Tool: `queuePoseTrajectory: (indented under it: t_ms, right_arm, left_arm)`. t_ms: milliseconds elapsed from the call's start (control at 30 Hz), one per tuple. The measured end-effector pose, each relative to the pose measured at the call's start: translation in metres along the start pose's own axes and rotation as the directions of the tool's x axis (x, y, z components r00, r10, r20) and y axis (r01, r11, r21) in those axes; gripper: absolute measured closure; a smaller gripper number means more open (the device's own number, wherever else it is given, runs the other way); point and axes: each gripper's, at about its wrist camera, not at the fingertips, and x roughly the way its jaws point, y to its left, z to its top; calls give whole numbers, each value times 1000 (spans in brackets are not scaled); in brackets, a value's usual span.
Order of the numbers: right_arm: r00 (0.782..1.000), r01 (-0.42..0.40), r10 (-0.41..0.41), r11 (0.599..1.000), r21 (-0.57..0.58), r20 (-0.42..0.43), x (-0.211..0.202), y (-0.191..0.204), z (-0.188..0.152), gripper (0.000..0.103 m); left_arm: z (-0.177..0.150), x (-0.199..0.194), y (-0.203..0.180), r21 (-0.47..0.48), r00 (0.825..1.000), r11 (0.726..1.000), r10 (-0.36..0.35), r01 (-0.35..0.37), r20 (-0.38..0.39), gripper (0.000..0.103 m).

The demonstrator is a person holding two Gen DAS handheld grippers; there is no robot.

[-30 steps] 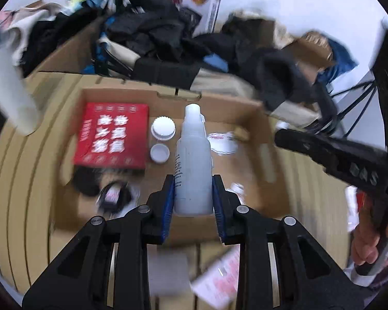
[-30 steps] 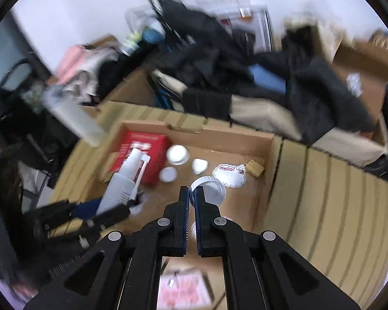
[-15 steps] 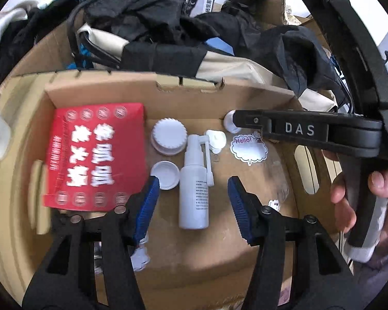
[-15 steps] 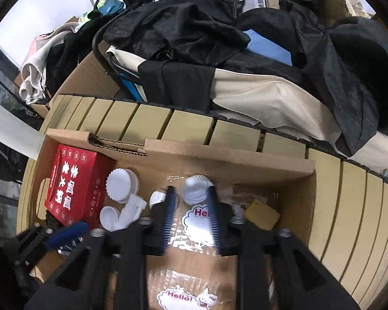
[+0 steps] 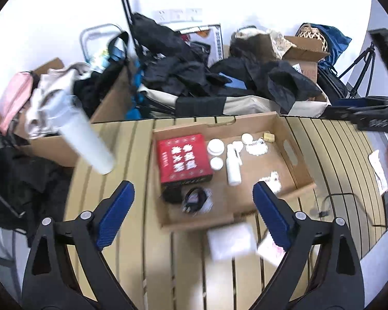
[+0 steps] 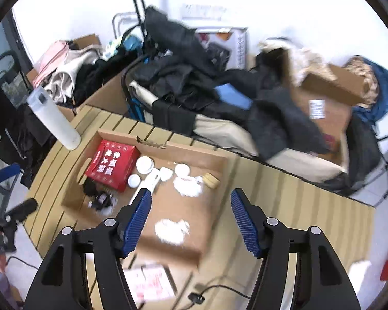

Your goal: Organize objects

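Spray bottle (image 5: 232, 166) lying flat in the cardboard tray (image 5: 296, 155)
Beside it sits the red box (image 5: 183, 158); left gripper (image 5: 192, 215) and right gripper (image 6: 190, 219) both released, holding nothing

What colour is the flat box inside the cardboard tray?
Red with white characters; the flat box shows best in the left wrist view.

Red box (image 5: 184, 158), white spray bottle (image 5: 233, 166)

Two matching black grippers with blue pads

Left gripper (image 5: 193, 215) and right gripper (image 6: 191, 222) both have chunky black plastic arms with triangular cutouts, silver screws at the joints, and ribbed blue pads (image 5: 115, 215) lining the fingers.
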Motion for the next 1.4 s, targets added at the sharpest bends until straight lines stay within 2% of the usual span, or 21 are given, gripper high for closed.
queuePoseTrajectory:
  t_ms: [100,300,433,500,567,633,667,767,900,1033,1100,1167,1233,1267,1333,1367,1400]
  right_arm:
    - [999,14,-15,1000,10,34,-50,-5,-22,26]
    - [994,35,-33,999,-26,102,-126,13,-76,26]
    - [979,18,-5,998,-62,203,-164,37,-130,26]
    - [969,6,12,998,-69,246,-174,51,-165,25]
    - [958,-31,50,997,-72,281,-179,67,-214,21]
    - [959,-66,82,996,-68,272,-178,80,-251,21]
    - [960,-95,105,994,-48,259,-175,87,-277,21]
    - [965,-147,150,989,-28,217,-167,96,-309,21]
    - [977,-106,110,994,-29,184,-151,99,-316,21]
    - [969,-159,152,987,18,194,-142,86,-315,21]
    - [964,-155,147,988,22,223,-141,81,-313,21]
    - [935,-152,143,988,4,324,-141,75,-307,19]
    - [888,-143,147,989,-41,435,-130,70,-302,10]
    - [882,-123,135,991,-58,452,-118,68,-299,9]
    - [951,-80,98,994,-71,293,-70,59,-277,9]
    - [970,-90,99,995,-49,222,-48,53,-268,9]
    - [981,-92,91,996,-4,174,-22,44,-259,9]
  left_arm:
    - [-18,-41,3,-2,1000,1000,10,-10,18,11]
    - [-52,-100,1,-28,999,1000,2,-1,51,10]
    - [-106,-146,-5,-68,991,997,-27,37,133,4]
    - [-143,-161,-9,-91,984,993,-57,73,170,2]
    - [-183,-171,-13,-113,975,984,-118,141,189,2]
    - [-224,-174,-15,-140,968,971,-169,196,184,2]
    - [-239,-174,-17,-154,970,968,-170,197,173,2]
    - [-259,-168,-20,-162,980,972,-154,173,124,2]
    - [-255,-156,-21,-168,990,979,-100,115,98,2]
    - [-255,-137,-26,-175,989,974,-129,141,78,2]
    - [-251,-124,-30,-169,988,974,-139,148,66,2]
    - [-244,-110,-35,-166,983,970,-169,178,66,2]
    - [-229,-86,-41,-178,976,960,-204,215,75,2]
    - [-222,-75,-43,-185,974,956,-216,226,75,3]
    - [-204,-35,-54,-169,963,948,-262,269,62,5]
    - [-197,-15,-61,-153,961,949,-274,276,33,13]
    - [-188,13,-71,-133,962,955,-272,266,-29,19]
